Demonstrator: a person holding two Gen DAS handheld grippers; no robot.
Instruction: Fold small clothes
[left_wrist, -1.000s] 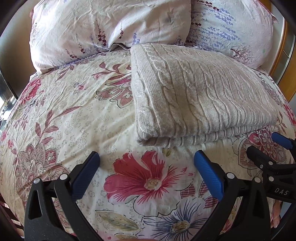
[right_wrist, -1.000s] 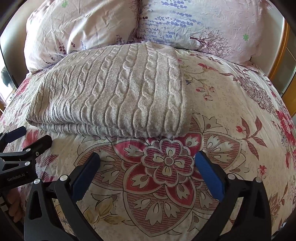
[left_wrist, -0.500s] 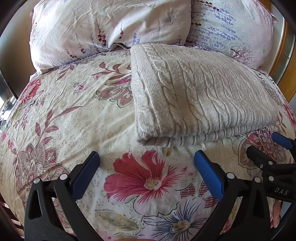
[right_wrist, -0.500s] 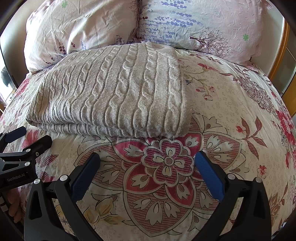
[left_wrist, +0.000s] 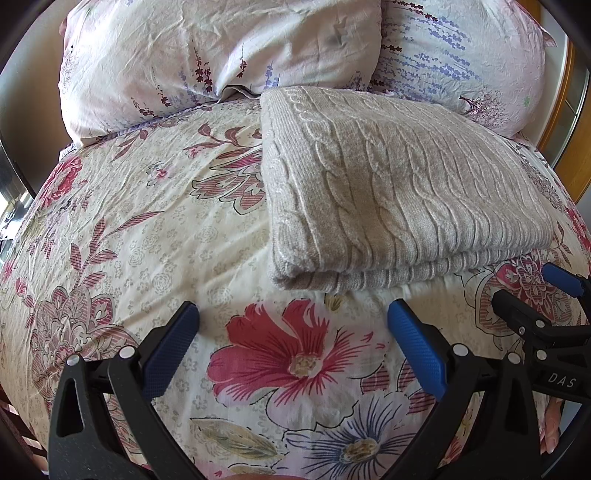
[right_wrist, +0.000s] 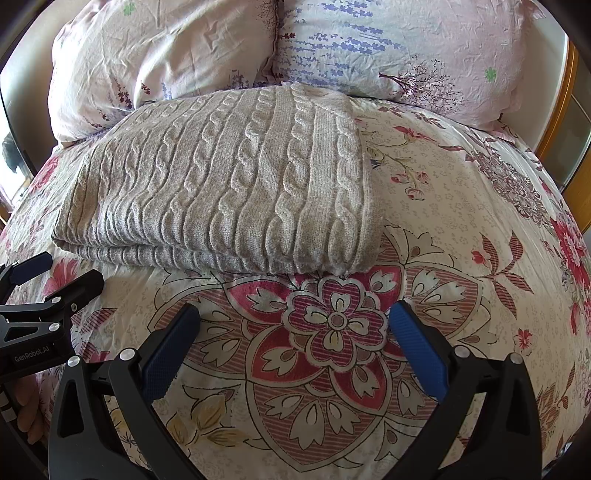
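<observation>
A grey cable-knit sweater (left_wrist: 399, 188) lies folded into a neat rectangle on the floral bedspread (left_wrist: 140, 236); it also shows in the right wrist view (right_wrist: 229, 192). My left gripper (left_wrist: 293, 325) is open and empty, just in front of the sweater's near left corner, apart from it. My right gripper (right_wrist: 293, 325) is open and empty, just in front of the sweater's near right corner. Each gripper shows at the edge of the other's view: the right gripper (left_wrist: 535, 295) at the right, the left gripper (right_wrist: 55, 273) at the left.
Two floral pillows (left_wrist: 221, 51) (right_wrist: 399, 48) lean behind the sweater at the head of the bed. A wooden frame (right_wrist: 576, 155) stands at the right edge. Bedspread spreads to the left (left_wrist: 92, 258) and right (right_wrist: 480, 221) of the sweater.
</observation>
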